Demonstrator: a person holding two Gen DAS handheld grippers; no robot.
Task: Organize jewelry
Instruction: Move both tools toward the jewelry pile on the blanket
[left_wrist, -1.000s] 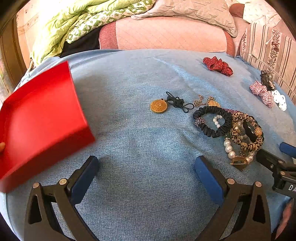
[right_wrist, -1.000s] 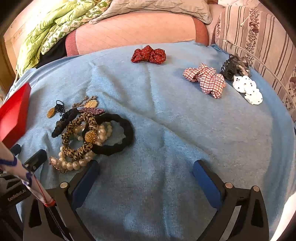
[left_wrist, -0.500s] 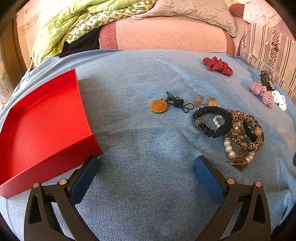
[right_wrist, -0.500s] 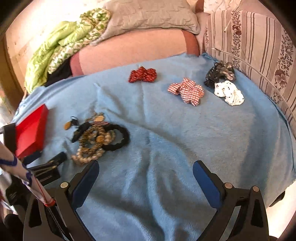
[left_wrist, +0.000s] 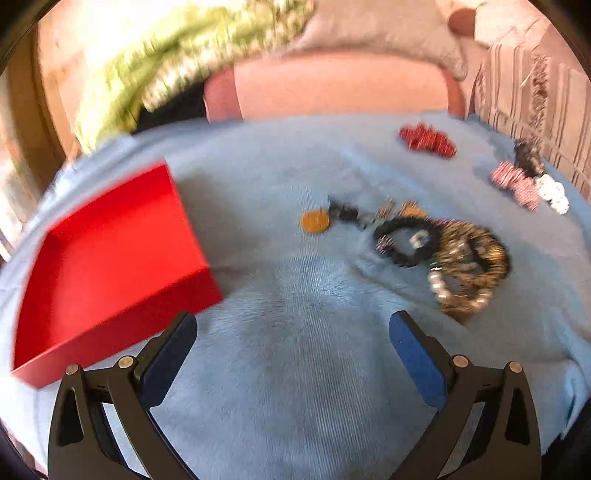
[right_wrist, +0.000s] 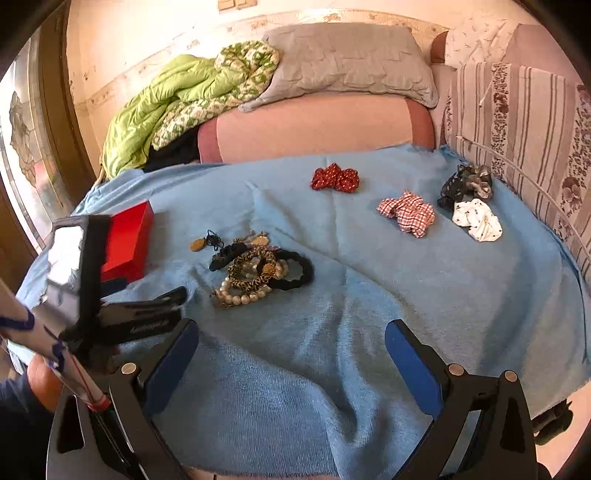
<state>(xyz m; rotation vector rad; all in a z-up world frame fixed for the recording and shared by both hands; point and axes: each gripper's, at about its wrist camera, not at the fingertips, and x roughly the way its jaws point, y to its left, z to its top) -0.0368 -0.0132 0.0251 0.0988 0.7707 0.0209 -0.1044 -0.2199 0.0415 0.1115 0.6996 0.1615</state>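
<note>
Blue blanket (right_wrist: 369, 295) covers a bed, with pillows and a green quilt behind it. On the blanket lies a tangled jewelry pile (right_wrist: 258, 273): a pearl strand (right_wrist: 242, 295), a leopard-print band, a black hair tie (right_wrist: 295, 273) and a gold pendant (left_wrist: 314, 221) at its far left edge. The pile runs roughly left to right. From my left gripper (left_wrist: 291, 354) it sits ahead and to the right; from my right gripper (right_wrist: 291, 354) it sits ahead and to the left. My left gripper looks nearer to it, I judge. Both sets of jaws are spread wide and hold nothing. A red tray (left_wrist: 110, 266) rests left of the pile, just beside my left gripper. Four fabric scrunchies (right_wrist: 406, 212) lie well apart on the right.
</note>
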